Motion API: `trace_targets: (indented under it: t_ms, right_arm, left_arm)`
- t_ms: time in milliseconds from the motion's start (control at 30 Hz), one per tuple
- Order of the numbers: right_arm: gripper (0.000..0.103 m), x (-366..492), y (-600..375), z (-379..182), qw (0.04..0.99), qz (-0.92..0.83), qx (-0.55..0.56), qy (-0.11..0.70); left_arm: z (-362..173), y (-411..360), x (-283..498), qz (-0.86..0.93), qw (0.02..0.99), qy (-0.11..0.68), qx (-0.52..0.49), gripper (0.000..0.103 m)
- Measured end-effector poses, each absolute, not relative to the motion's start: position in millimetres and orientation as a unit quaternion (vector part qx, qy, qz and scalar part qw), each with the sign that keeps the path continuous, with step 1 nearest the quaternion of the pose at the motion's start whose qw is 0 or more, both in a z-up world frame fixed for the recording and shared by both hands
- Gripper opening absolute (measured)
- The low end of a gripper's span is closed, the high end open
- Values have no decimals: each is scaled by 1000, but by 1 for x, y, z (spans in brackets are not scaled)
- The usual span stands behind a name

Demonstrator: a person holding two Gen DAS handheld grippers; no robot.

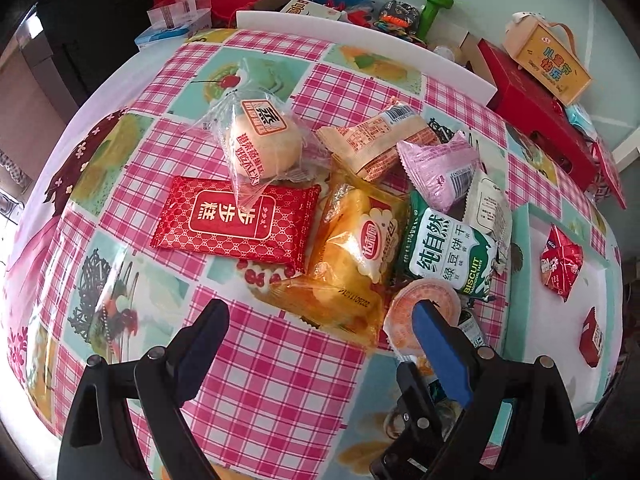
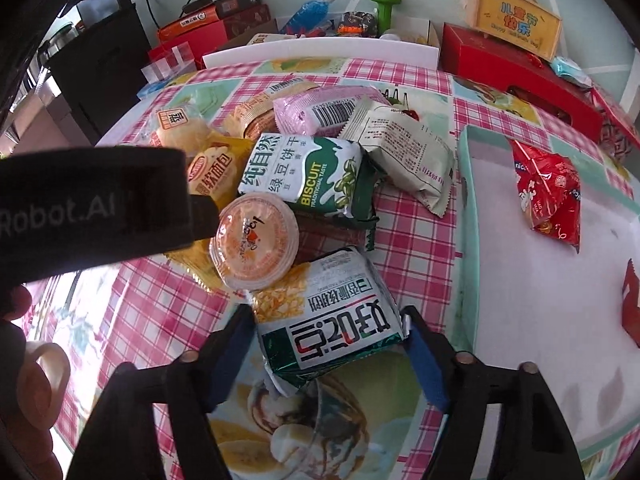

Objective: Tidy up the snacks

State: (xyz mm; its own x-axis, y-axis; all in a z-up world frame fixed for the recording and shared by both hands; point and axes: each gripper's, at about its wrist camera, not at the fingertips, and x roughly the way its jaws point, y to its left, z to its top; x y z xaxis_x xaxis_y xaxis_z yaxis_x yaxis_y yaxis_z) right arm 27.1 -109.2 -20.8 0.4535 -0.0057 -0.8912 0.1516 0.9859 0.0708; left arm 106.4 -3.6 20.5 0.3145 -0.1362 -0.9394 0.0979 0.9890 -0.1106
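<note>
A pile of wrapped snacks lies on the checked tablecloth. My right gripper [image 2: 328, 344] has its jaws around a white and green snack pack [image 2: 332, 320], touching both sides. Beyond it lie an orange jelly cup [image 2: 256, 240], a green biscuit pack [image 2: 308, 174] and a pale packet [image 2: 404, 148]. My left gripper [image 1: 320, 332] is open and empty above the cloth, its right finger [image 1: 436, 344] beside the jelly cup [image 1: 424, 304]. A red cake pack [image 1: 236, 220], a bun [image 1: 260, 144] and a yellow bread pack [image 1: 356, 240] lie ahead of it.
A teal-rimmed white tray [image 2: 468, 208] at the right holds a red snack bag [image 2: 548, 196] and another red pack [image 2: 632, 304]. Red boxes [image 2: 512, 68], a yellow gift box [image 2: 516, 20], a green dumbbell [image 2: 384, 8] and a blue bottle [image 2: 312, 12] crowd the far edge.
</note>
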Motion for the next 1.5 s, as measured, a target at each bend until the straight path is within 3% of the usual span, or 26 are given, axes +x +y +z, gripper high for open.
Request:
trace_targets:
  t_ms: [367,933,1133,1200,1500]
  right_arm:
    - [67,16,-118,-13,844,-65,87,524]
    - [67,-25,-159,43,872,-116,127,459]
    - [67,-39,-196,41,852,-173,160,468]
    - [67,-43,-207,39,845,-185,173,471]
    - [67,-57,-228,35,828,-221,195,477]
  left_arm:
    - [27,-6,106,-82,814,575,-25,93]
    - [32,-20,98,-97,819,565,-12,92]
    - [29,-39,93,-122,815,567,2,84]
    - [29,-45,92,-135,813,566,8,69]
    - [11,-70,96,-155,798,581,25,65]
